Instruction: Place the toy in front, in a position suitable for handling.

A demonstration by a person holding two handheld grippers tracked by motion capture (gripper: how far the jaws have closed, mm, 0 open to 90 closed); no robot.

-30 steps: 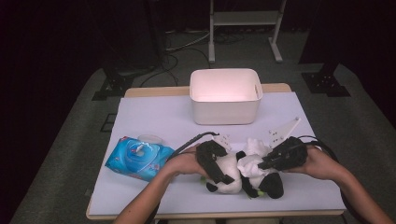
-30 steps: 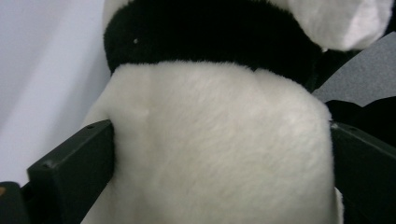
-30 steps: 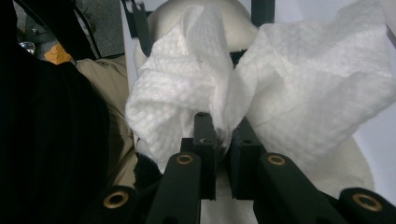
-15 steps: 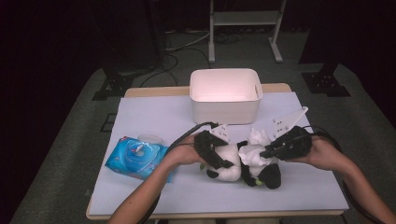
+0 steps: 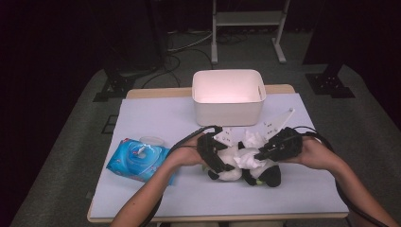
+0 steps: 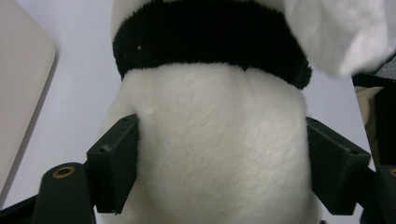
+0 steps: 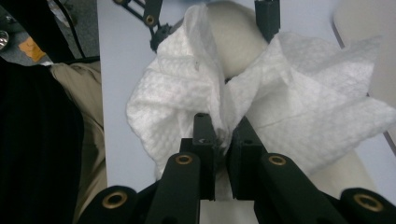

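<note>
We see the panda [image 5: 236, 165], a black-and-white plush toy, lying low and just right of centre in the high view, on the pale mat [image 5: 156, 113] that covers the table. In the left gripper view its white belly takes up the middle of the frame, with a black band of fur across the top.

The wipe [image 7: 299, 112], a crumpled white sheet, lies against the panda's white fur; in the high view it shows as a white bunch at the toy's right side.

Our left gripper [image 6: 224, 163] has the panda's body between its two jaws, one at the lower left and one at the lower right of its own view, both pressed into the plush. Those jaws have just been opening a little wider, yet the fur still fills the gap between them.

Our right gripper [image 7: 219, 135] has its jaws pinched nearly together on a fold of the wipe, at the lower middle of its view.

Further out, a white bin [image 5: 228, 111] stands above the panda in the high view, close but apart. A blue pack [image 5: 137, 160] of wipes lies at the left, near our left forearm.
</note>
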